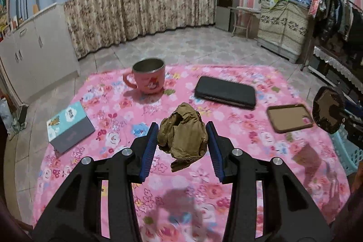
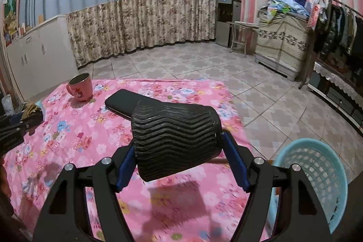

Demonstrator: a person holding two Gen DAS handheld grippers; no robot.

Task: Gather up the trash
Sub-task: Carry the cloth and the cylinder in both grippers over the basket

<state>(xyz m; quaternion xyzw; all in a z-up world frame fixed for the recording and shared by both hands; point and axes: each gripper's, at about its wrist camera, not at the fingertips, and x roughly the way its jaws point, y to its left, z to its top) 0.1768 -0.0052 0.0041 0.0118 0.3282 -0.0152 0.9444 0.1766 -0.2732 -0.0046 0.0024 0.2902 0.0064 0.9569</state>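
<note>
A crumpled brown paper wad [image 1: 183, 133] is held between the blue pads of my left gripper [image 1: 182, 135], lifted above the pink floral cloth [image 1: 113, 135]. My right gripper [image 2: 179, 149] is shut on a black ribbed paper cup [image 2: 174, 140] lying on its side, held above the cloth [image 2: 79, 135]. That cup shows end-on at the right edge of the left wrist view [image 1: 326, 112]. A light blue mesh basket [image 2: 315, 176] stands on the floor just right of the table; its rim also shows in the left wrist view [image 1: 349, 151].
On the cloth are a pink mug [image 1: 147, 76], a black flat case [image 1: 225, 91], a brown phone case [image 1: 290, 117] and a teal and grey box [image 1: 69, 126]. White cabinets [image 1: 34, 49] stand left, a clothes rack [image 1: 340, 15] right.
</note>
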